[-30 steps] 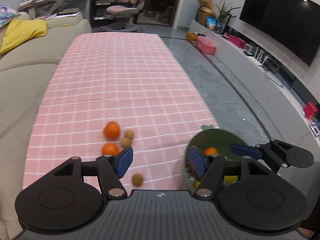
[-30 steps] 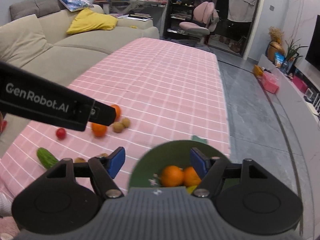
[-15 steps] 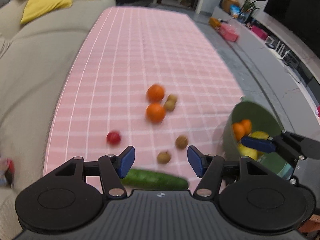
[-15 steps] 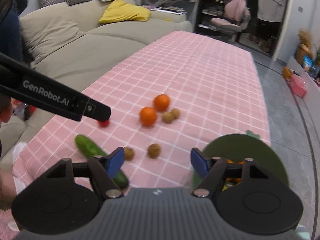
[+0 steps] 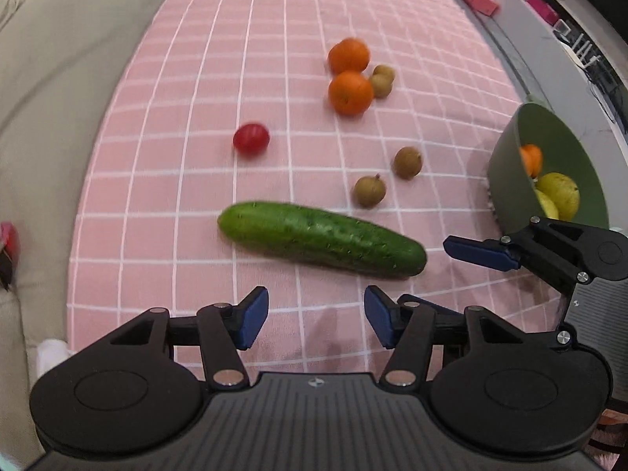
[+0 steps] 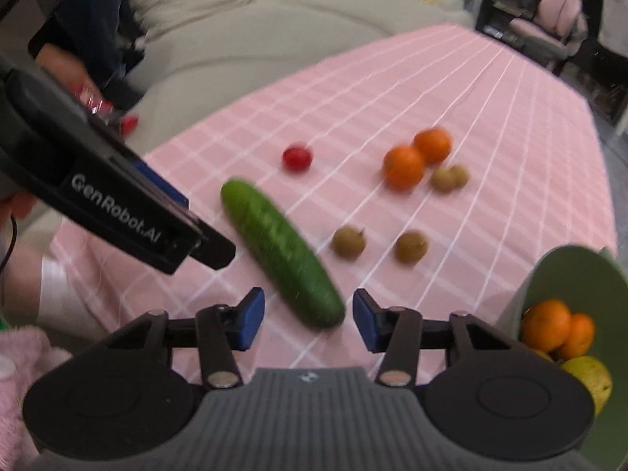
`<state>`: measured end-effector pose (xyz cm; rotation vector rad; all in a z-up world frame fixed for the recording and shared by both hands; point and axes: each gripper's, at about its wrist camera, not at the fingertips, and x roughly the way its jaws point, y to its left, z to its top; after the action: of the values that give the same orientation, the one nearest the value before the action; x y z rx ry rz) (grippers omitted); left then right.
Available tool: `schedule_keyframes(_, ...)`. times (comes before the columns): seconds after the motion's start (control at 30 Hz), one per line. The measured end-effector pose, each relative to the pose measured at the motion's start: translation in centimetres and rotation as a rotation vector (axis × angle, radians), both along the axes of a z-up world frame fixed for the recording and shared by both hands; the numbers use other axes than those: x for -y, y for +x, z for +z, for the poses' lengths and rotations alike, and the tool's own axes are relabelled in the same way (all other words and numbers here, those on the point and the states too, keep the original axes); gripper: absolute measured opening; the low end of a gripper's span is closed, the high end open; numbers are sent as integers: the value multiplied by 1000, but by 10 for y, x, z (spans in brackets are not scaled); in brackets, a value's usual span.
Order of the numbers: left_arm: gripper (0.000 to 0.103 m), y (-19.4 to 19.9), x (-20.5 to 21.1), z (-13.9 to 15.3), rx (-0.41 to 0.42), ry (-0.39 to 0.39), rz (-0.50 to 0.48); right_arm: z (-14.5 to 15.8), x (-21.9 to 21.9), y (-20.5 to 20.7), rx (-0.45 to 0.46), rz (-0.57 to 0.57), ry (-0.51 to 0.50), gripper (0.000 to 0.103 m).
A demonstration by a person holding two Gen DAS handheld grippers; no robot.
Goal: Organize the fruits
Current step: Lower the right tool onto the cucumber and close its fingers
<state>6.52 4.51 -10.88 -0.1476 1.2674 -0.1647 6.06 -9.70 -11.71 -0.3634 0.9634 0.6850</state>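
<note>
Pink checked cloth [image 5: 322, 8] covers a long table beside a beige sofa [image 5: 59, 78]. We hold a two-finger gripper in each hand above the table's near end. Our left gripper [image 5: 316, 322] has its jaws partly apart and closing, with nothing between them. Our right gripper [image 6: 306, 316] is also closing; the end of a cucumber [image 6: 280, 253] lies in line with its gap, untouched. Further up the cloth sit a small red tomato [image 5: 251, 138], two oranges [image 5: 349, 92] touching each other, and four small brown fruits [image 5: 369, 191]. At the table's right edge, a green bowl [image 5: 510, 180] holds oranges and yellow fruit.
</note>
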Motion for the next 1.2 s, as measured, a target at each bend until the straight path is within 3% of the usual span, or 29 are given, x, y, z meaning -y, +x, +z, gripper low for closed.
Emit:
schedule_keyframes(0.17, 61, 4, -2, -14, -22, -10, 6, -15, 1, 12, -26, -16, 3, 47)
schedule_keyframes(0.3, 58, 8, 1, -20, -17, 3, 3, -21, 2, 17, -57, -28, 2, 31)
schedule_keyframes(0.5, 54, 13, -5, -23, 19, 8, 40, -17, 7, 15, -77, -30, 12, 21)
schedule_keyframes(0.63, 54, 14, -6, -22, 42, -3, 38, -14, 8, 13, -91, -24, 21, 21)
schedule_keyframes(0.73, 54, 16, -6, -20, 30, 26, 39, -14, 10, 18, -103, -45, 47, 28)
schedule_keyframes(0.8, 54, 16, -8, -18, 13, 62, 47, -14, 8, 19, -88, -40, 59, 42)
schedule_keyframes(1.03, 57, 15, -24, -14, -34, 102, 116, -4, -20, 21, 78, 97, 78, 46)
schedule_keyframes(1.2, 57, 19, -30, -10, -25, 96, 147, -12, -40, 23, 113, 212, 67, 46)
